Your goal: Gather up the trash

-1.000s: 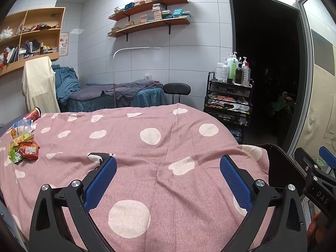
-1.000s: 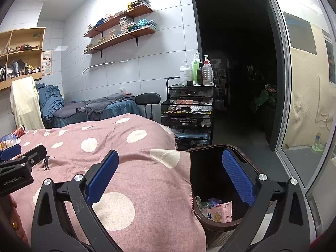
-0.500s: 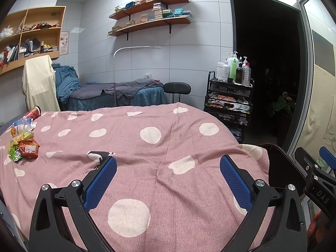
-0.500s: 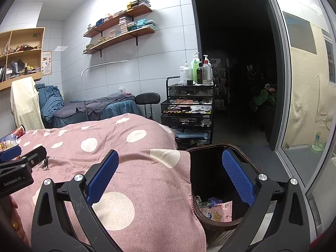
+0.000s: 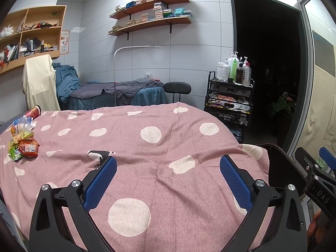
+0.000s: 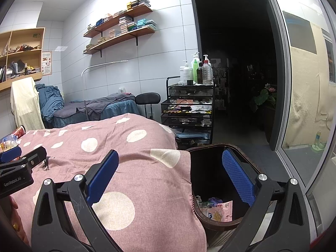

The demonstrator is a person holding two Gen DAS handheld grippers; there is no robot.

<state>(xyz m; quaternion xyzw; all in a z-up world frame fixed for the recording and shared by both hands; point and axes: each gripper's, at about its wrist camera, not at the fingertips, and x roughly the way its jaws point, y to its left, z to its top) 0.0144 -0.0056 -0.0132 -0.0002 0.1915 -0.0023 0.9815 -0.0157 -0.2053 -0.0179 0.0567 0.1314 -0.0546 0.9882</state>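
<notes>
The left gripper [image 5: 168,180] hangs over the near part of a pink dotted quilt [image 5: 147,147], its 2 blue pads [image 5: 100,182] spread wide with nothing between them. The right gripper [image 6: 170,176] is likewise spread and empty, held above the quilt's right edge: its left pad is over the fabric, its right pad over the mouth of the bin [image 6: 218,224].

The trash sits at the far left edge of the quilt, well apart from both grippers: a red and a green snack wrapper [image 5: 24,148] lying together, a crushed plastic bottle [image 5: 21,124] just beyond them, and a red cup [image 5: 33,111] tipped on its side farther back (only the bottle and cup show in the right view, at its left border).

The bin is dark brown and stands on the floor, touching the quilt's right edge. Inside it lie a pink printed packet [image 6: 220,210] and some other scraps too small to tell.

Behind the bed stand a black cart [image 6: 189,109] with pump bottles on top, a stool [image 5: 177,89] and a second bed [image 5: 117,94] with blue and grey covers.
</notes>
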